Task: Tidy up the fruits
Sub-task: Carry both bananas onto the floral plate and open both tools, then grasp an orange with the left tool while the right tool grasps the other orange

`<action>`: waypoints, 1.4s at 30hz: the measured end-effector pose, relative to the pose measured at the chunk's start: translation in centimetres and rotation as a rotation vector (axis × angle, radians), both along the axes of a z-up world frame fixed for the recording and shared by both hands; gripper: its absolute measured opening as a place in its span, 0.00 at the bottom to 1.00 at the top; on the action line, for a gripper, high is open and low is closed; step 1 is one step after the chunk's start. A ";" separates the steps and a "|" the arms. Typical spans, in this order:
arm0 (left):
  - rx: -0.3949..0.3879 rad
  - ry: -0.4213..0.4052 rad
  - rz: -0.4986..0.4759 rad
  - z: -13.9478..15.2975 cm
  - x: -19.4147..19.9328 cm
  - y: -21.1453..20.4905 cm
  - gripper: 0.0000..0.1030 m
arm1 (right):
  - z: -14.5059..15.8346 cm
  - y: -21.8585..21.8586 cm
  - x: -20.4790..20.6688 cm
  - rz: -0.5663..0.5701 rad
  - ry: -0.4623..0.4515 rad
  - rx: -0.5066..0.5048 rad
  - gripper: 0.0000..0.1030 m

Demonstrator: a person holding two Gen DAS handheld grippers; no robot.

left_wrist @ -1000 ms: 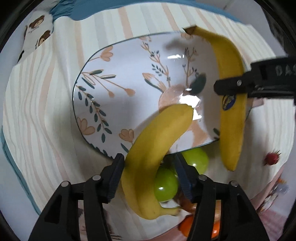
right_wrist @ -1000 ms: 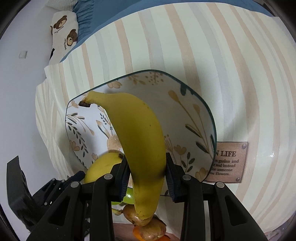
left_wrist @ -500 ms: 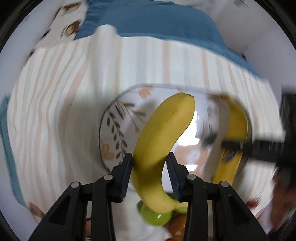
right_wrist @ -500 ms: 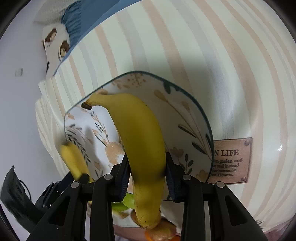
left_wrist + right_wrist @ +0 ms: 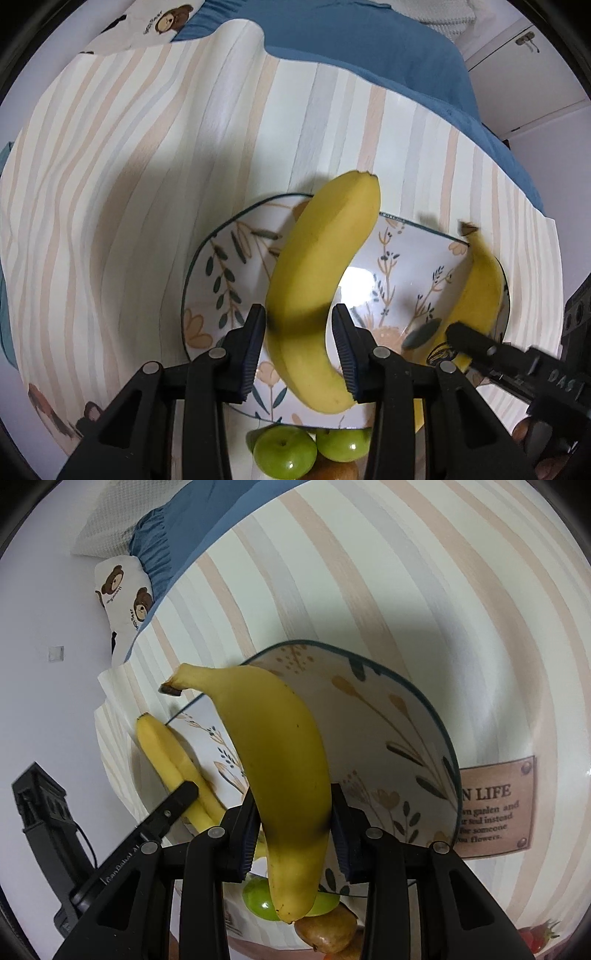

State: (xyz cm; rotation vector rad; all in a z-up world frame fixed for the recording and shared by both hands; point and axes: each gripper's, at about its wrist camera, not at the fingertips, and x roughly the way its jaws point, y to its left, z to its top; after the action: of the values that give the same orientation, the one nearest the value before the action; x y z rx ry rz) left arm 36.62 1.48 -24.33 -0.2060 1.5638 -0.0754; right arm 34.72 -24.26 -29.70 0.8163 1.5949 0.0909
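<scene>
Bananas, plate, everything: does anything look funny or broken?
Nothing is broken or spilled. Each gripper holds a banana over the flowered plate. The right one's stem tip is just dark. Green apples sit off the plate's near edge.

Left gripper clamped on banana; right gripper likewise, side by side.

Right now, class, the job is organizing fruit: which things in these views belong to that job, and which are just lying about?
Belong to the job:
left gripper, shut on a banana
right gripper, shut on the second banana
floral plate
green apples
brown fruit

Just lying about:
striped cloth
blue bedding
bear pillow
leather label
</scene>
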 end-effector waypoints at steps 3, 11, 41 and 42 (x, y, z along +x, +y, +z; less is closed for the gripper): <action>0.029 -0.008 -0.021 0.7 0.0 0.0 0.38 | 0.9 -0.4 0.2 -0.006 -0.021 -0.020 0.55; 0.124 -0.099 -0.106 4.5 -2.7 -1.3 0.65 | 5.5 1.2 0.1 0.164 -0.117 -0.270 0.80; 0.178 -0.414 -0.109 15.3 -17.7 -1.6 0.93 | 20.7 5.1 -17.1 0.249 -0.508 -0.570 0.97; 0.176 -0.413 -0.112 15.4 -18.3 -1.5 0.93 | 20.8 5.3 -17.8 0.251 -0.507 -0.559 0.97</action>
State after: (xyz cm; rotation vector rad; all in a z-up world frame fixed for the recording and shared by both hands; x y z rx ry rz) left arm 18.31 -0.04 -8.90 0.0366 1.1614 -0.0633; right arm 16.94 -18.95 -8.87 0.1336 1.1437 0.0243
